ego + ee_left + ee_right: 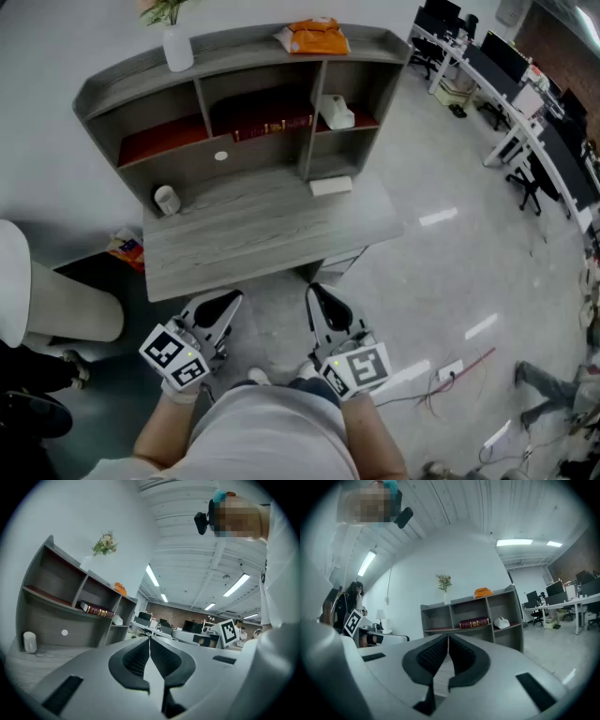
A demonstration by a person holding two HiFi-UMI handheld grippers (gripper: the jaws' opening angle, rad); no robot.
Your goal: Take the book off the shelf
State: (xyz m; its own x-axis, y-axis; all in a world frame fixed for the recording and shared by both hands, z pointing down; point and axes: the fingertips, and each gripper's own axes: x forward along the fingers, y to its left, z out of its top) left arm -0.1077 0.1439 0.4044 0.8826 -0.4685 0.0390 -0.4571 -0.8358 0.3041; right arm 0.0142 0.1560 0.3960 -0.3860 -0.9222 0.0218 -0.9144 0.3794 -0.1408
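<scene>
Left gripper [230, 300] and right gripper [315, 291] are closed, empty; the shelf [244, 42] holds the book [272, 125], seemingly flat, in its middle bay.

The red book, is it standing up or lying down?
Lying down: the book rests flat in the middle compartment of the shelf, spine out.

book [272, 120] in shelf [246, 39] middle compartment, vase [177, 49] on top left
</scene>
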